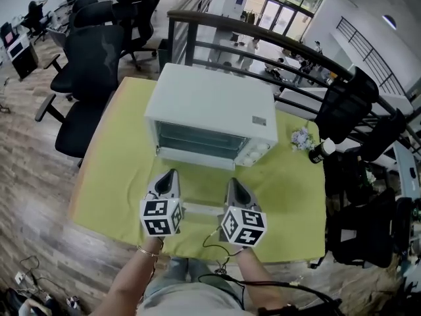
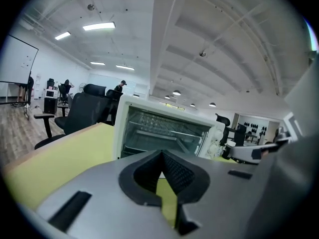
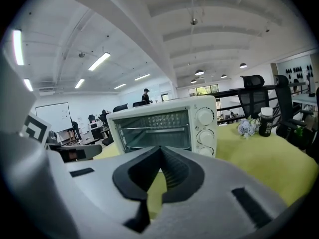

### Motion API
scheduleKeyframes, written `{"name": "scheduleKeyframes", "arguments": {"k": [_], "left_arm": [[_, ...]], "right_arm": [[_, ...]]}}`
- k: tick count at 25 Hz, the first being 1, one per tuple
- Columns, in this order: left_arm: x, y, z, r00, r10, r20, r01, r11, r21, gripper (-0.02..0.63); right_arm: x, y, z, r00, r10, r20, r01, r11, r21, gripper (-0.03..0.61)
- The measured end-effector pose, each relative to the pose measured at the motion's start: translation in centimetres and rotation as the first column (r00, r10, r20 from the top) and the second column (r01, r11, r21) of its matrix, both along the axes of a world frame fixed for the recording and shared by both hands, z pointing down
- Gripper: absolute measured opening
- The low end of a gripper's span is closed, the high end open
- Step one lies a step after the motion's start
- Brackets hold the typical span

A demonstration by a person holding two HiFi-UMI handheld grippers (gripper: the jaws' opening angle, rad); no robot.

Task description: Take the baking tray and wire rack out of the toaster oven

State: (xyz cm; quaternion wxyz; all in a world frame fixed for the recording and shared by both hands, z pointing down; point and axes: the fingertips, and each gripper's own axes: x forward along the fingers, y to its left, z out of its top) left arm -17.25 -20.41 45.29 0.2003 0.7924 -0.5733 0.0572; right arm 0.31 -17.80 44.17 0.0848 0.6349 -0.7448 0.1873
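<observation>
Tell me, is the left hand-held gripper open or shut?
Shut. In its own view the left hand-held gripper has both pads meeting at the tip, holding nothing.

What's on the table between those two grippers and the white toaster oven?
Nothing: only bare yellow-green tablecloth separates the left gripper and right gripper from the toaster oven, seen in head view.

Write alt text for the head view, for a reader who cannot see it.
A white toaster oven sits on a yellow-green table, its front facing the person. Nearer the camera, the left gripper and right gripper are held side by side, both shut and empty, short of the oven.
</observation>
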Motion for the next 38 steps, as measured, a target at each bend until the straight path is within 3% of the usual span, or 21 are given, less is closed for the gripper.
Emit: {"name": "scheduleKeyframes", "arguments": {"k": [14, 23, 25, 28, 32, 33, 34, 38], "left_arm": [[-0.6, 0.5, 6.9, 0.999, -0.009, 0.044, 0.015, 0.991, -0.135, -0.006], [0.2, -0.6, 6.4, 0.999, 0.0, -0.049, -0.007, 0.99, -0.14, -0.006], [0.5, -1.0, 6.3, 0.998, 0.007, -0.066, -0.017, 0.99, -0.141, -0.005], [0.8, -1.7, 6.2, 0.996, 0.006, -0.085, -0.018, 0.99, -0.141, -0.005], [0.7, -2.5, 6.2, 0.981, -0.019, -0.191, -0.012, 0.986, -0.164, 0.011], [0.7, -2.7, 6.2, 0.972, -0.029, -0.232, -0.012, 0.985, -0.175, 0.077], [0.7, -2.9, 6.3, 0.962, -0.043, -0.271, -0.009, 0.982, -0.188, 0.138], [0.3, -4.1, 6.9, 0.898, -0.12, -0.422, 0.017, 0.971, -0.24, 0.141]], "right_arm": [[-0.3, -1.1, 7.0, 1.0, -0.002, 0.01, 0.003, 0.995, -0.097, 0.002], [-0.8, -1.5, 7.2, 0.997, 0.006, 0.079, 0.003, 0.993, -0.116, 0.006], [-0.9, -1.8, 7.3, 0.994, 0.003, 0.108, 0.01, 0.993, -0.118, 0.092], [-0.7, -2.3, 7.4, 0.987, 0.016, 0.158, 0.003, 0.993, -0.121, 0.104], [-0.6, -3.1, 7.5, 0.964, 0.047, 0.263, -0.016, 0.993, -0.118, 0.146], [-0.5, -3.4, 7.5, 0.953, 0.058, 0.297, -0.024, 0.993, -0.119, 0.158], [-0.4, -3.6, 7.5, 0.941, 0.071, 0.33, -0.033, 0.992, -0.119, 0.169], [0.4, -4.8, 7.5, 0.882, 0.133, 0.452, -0.089, 0.989, -0.117, 0.179]]}}
